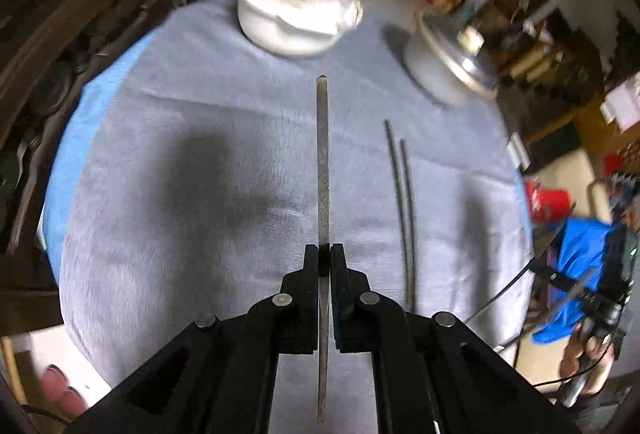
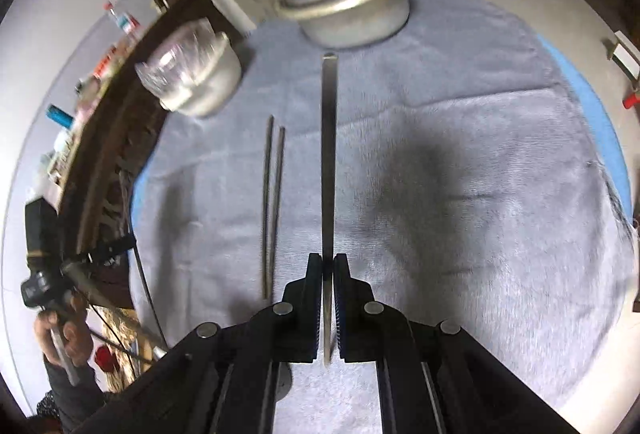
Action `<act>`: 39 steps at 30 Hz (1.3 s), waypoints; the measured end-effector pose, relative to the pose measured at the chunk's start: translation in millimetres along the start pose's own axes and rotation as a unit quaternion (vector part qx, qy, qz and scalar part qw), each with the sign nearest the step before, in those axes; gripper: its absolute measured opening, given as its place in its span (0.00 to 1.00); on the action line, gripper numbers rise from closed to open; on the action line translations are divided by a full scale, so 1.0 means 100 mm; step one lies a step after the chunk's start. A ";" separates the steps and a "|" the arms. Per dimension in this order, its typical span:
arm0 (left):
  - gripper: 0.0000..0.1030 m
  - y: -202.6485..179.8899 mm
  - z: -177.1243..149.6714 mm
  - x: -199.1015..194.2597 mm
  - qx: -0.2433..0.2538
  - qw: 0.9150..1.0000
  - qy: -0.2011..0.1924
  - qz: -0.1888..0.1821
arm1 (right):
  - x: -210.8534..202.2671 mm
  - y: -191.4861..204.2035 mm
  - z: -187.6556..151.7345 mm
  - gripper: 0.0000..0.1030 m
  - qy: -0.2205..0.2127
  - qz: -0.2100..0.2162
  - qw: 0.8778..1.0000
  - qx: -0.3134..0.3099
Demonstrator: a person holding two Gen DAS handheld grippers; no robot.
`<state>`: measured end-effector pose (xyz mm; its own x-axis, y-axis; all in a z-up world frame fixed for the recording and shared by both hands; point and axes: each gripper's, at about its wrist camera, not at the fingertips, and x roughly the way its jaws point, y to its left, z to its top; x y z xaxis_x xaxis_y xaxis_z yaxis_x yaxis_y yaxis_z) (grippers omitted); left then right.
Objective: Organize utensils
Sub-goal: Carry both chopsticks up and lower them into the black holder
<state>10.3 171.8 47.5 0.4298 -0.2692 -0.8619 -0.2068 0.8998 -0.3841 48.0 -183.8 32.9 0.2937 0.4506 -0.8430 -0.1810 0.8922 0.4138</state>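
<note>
My left gripper (image 1: pixel 324 254) is shut on a flat metal chopstick (image 1: pixel 323 161), which sticks out forward above the grey cloth (image 1: pixel 200 193). To its right, a pair of thin metal chopsticks (image 1: pixel 402 209) lies side by side on the cloth. My right gripper (image 2: pixel 328 262) is shut on another flat metal chopstick (image 2: pixel 329 153), also held off the cloth. In the right wrist view the lying pair of chopsticks (image 2: pixel 272 201) is left of that gripper.
A white bowl with a plastic bag in it (image 1: pixel 296 21) and a lidded metal pot (image 1: pixel 452 61) stand at the far side of the cloth. The right wrist view shows the same pot (image 2: pixel 352 5) and bowl (image 2: pixel 200 81). Dark wooden furniture (image 2: pixel 104 161) borders the table.
</note>
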 end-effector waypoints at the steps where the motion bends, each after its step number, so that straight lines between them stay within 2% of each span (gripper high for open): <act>1: 0.05 0.00 -0.05 -0.09 -0.005 1.000 -0.012 -0.005 | -0.06 -0.01 -0.03 0.06 -0.008 0.001 1.000 0.001; 5: 0.05 -0.10 -0.19 -0.35 -0.016 0.999 -0.049 -0.013 | -0.21 0.03 -0.15 0.06 -0.032 -0.001 0.999 -0.004; 12: 0.05 -0.14 -0.34 -0.57 -0.037 0.993 -0.109 -0.021 | -0.54 0.06 -0.30 0.06 -0.073 -0.008 0.997 -0.015; 19: 0.05 -0.30 -0.55 -0.82 -0.057 0.982 -0.167 -0.064 | -0.99 0.13 -0.47 0.06 -0.119 0.013 0.993 -0.020; 28: 0.05 -0.68 -0.78 -1.15 -0.032 0.965 -0.242 -0.097 | -1.46 0.33 -0.68 0.06 -0.163 0.058 0.984 -0.038; 33: 0.05 -0.84 -0.85 -1.11 -0.014 0.958 -0.269 -0.099 | -1.51 0.49 -0.77 0.06 -0.167 0.075 0.982 -0.053; 39: 0.05 -0.95 -0.91 -0.85 -0.002 0.958 -0.277 -0.079 | -1.31 0.62 -0.85 0.06 -0.154 0.083 0.982 -0.066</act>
<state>-86.4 78.5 127.5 0.8559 -0.1782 -0.4855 -0.1029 0.8614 -0.4975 -81.2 -190.5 140.1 0.5156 0.5953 -0.6162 -0.3646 0.8033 0.4710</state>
